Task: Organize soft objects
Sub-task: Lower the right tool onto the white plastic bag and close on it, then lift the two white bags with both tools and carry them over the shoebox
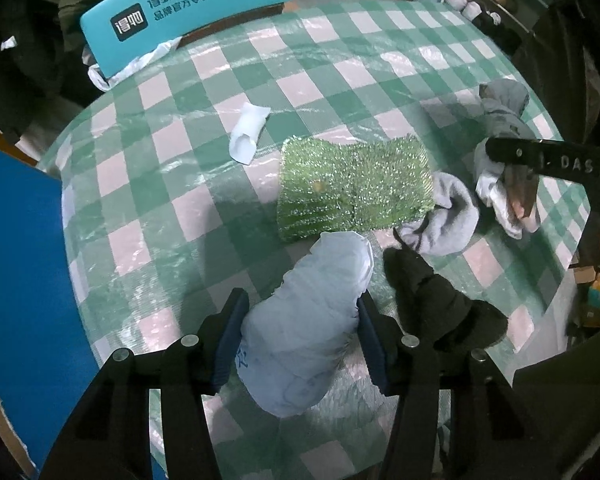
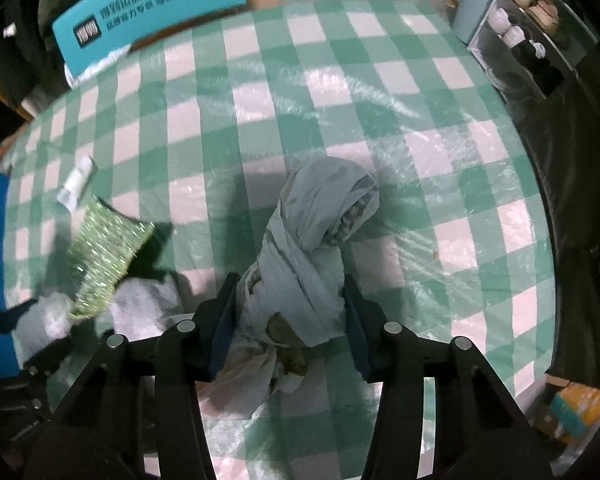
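Just in front of the green glittery cloth (image 1: 356, 186), a pale blue bundle (image 1: 304, 332) sits clamped in the left gripper (image 1: 300, 344); to the cloth's right, the right gripper (image 2: 290, 320) pinches a twisted grey cloth (image 2: 308, 248) (both half-closed).

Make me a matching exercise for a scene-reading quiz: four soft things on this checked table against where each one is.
1. pale blue crumpled bundle
2. twisted grey cloth roll
3. glittery green scouring pad
4. black glove

A. mid-table, untouched
B. between the right gripper pads
C. beside the left gripper, outside its fingers
D. between the left gripper pads

Pairs: 1-D, 2-B, 3-A, 4-C
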